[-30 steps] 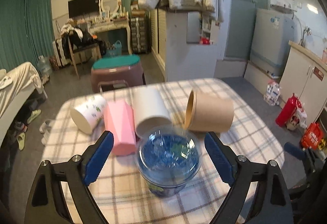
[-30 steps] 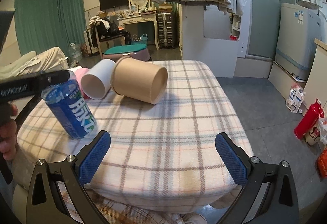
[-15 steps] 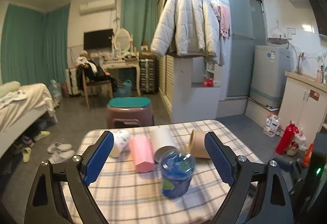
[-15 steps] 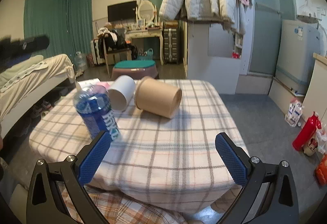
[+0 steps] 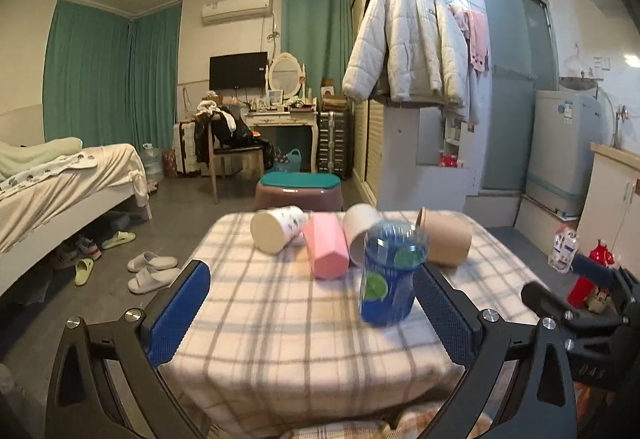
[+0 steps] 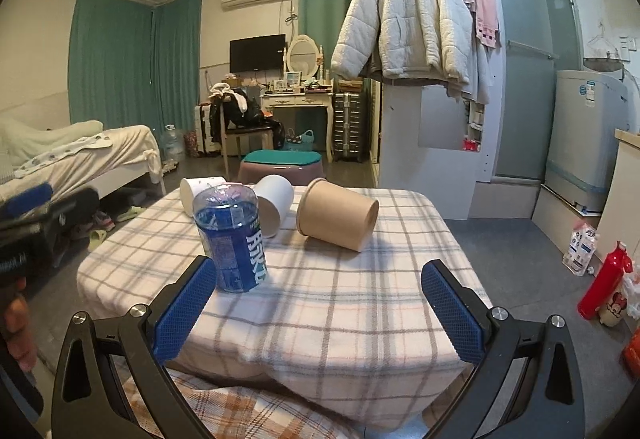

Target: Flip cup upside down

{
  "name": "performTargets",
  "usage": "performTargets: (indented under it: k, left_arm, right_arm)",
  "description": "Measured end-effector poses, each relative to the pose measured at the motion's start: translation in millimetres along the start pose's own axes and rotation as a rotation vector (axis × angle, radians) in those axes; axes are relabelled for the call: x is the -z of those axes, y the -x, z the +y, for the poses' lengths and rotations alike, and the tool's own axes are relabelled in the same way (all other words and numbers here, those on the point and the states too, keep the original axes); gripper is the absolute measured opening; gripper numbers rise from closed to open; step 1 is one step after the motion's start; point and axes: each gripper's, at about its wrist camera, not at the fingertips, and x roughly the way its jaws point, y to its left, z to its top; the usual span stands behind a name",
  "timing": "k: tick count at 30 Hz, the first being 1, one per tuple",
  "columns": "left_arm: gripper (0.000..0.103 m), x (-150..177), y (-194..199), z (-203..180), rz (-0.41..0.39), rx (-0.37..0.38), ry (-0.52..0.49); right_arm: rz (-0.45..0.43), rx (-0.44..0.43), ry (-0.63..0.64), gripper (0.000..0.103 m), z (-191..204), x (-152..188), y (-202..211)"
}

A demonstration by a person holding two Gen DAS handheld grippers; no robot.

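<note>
A blue clear-plastic cup [image 5: 390, 275] stands on end on the checked tablecloth [image 5: 280, 339], free of both grippers; the right wrist view has this cup [image 6: 232, 239] at the left. My left gripper [image 5: 312, 303] is open, held back at the table's near edge, with the cup just inside its right finger's line but farther away. My right gripper [image 6: 320, 303] is open too, with nothing between its fingers, back from the table's near edge. Behind the blue cup lie a patterned white cup [image 5: 276, 229], a pink cup [image 5: 326, 249], a plain white cup [image 5: 358, 235] and a brown paper cup [image 5: 444, 241].
A teal-topped stool [image 5: 298, 191] stands beyond the table. A bed [image 5: 60, 179] is at the left with slippers [image 5: 152, 271] on the floor. A red bottle [image 6: 604, 279] and cabinets are at the right. A person's hand [image 6: 16, 323] shows at the left edge.
Both grippers have drawn back from the table and levelled out. The left gripper, which was close over the blue cup, is now well behind it. The cup stays standing.
</note>
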Motion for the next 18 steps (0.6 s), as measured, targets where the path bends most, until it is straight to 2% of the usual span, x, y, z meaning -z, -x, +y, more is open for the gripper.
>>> performTargets:
  k: [7,18]
  left_arm:
    - [0.103,15.7,1.6,-6.4,0.028,0.0,-0.005]
    - [0.103,17.3,-1.4,-8.1,0.042,-0.005,0.005]
  right_arm:
    - [0.009,0.002,-0.008,0.103,0.9,7.2,-1.0]
    - [0.002,0.007,-0.006,0.103,1.0,8.6,2.0]
